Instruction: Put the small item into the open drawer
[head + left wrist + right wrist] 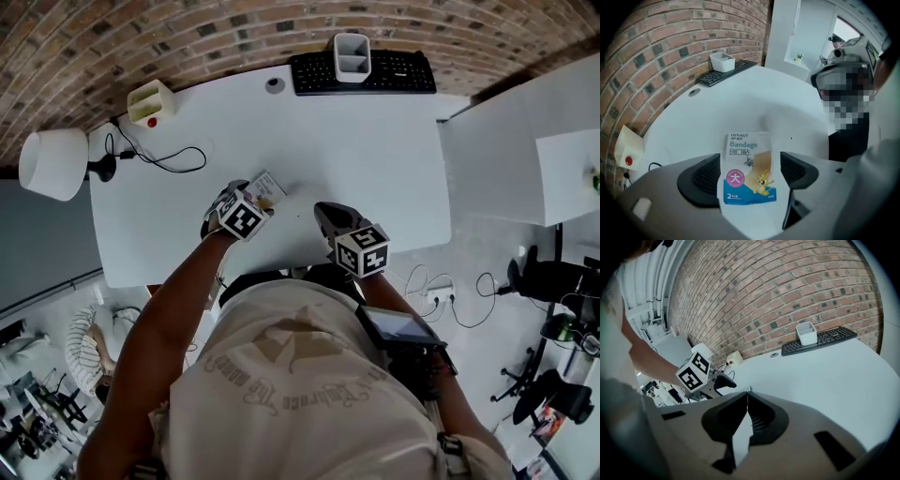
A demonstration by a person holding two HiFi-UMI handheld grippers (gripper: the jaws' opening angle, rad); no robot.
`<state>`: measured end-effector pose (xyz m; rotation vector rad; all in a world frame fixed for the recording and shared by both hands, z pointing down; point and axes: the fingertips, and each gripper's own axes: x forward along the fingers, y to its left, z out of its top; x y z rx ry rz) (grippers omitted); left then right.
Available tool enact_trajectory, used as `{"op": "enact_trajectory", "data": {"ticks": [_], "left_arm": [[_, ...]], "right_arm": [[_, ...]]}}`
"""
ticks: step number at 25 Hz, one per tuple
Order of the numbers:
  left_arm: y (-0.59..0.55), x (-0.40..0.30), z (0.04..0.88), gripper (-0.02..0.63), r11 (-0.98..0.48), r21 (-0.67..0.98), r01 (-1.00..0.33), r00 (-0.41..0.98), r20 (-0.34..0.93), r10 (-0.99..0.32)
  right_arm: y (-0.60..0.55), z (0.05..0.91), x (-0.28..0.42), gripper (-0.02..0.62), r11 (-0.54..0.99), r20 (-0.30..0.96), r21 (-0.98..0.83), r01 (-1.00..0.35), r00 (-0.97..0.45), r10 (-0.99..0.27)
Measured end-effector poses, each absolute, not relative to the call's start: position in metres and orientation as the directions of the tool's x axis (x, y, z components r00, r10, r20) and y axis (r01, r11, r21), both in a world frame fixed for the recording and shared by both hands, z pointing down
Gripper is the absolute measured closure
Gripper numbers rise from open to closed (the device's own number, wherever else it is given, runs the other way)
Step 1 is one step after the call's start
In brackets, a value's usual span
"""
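Observation:
A small bandage packet (749,168) printed in white, blue and tan lies flat on the white desk (356,159). In the head view the same packet (266,187) is at the desk's near left. My left gripper (750,172) is open, with one jaw on each side of the packet and neither pad pressing on it. It also appears in the head view, where the left gripper (251,197) is right behind the packet. My right gripper (325,210) hovers over the desk's front edge. Seen in its own view, the right gripper (747,394) is shut with nothing in it. No drawer is in view.
A black keyboard (363,73) with a white holder (352,56) on it lies at the desk's far edge. A white box with a red button (151,102), a black cable (164,159) and a lamp (53,164) are at far left. Another white table (506,141) stands on the right.

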<state>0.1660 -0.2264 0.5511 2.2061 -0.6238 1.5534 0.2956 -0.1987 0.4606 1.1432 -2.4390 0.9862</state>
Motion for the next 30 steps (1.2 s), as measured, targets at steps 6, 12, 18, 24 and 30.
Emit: {"op": "enact_trajectory", "data": {"ticks": [6, 12, 18, 24, 30], "left_arm": [[-0.229, 0.168, 0.563, 0.225, -0.853, 0.039, -0.521, 0.226, 0.97, -0.093], [-0.224, 0.17, 0.573, 0.225, -0.866, 0.052, -0.497, 0.192, 0.98, -0.052], [-0.23, 0.158, 0.573, 0.225, -0.857, 0.027, -0.514, 0.178, 0.981, -0.075], [-0.226, 0.163, 0.574, 0.227, -0.852, 0.018, -0.523, 0.193, 0.976, -0.098], [-0.221, 0.151, 0.569, 0.227, -0.823, 0.008, -0.568, 0.182, 0.976, -0.116]], "right_arm": [[-0.198, 0.466, 0.309, 0.589, 0.428, 0.504, -0.473, -0.77, -0.635, -0.586], [-0.196, 0.468, 0.316, 0.589, 0.404, 0.514, -0.472, -0.784, -0.617, -0.596], [-0.203, 0.468, 0.31, 0.589, 0.411, 0.504, -0.473, -0.779, -0.622, -0.599], [-0.197, 0.471, 0.315, 0.589, 0.406, 0.506, -0.482, -0.777, -0.625, -0.595], [-0.197, 0.471, 0.306, 0.589, 0.426, 0.497, -0.486, -0.763, -0.642, -0.583]]}}
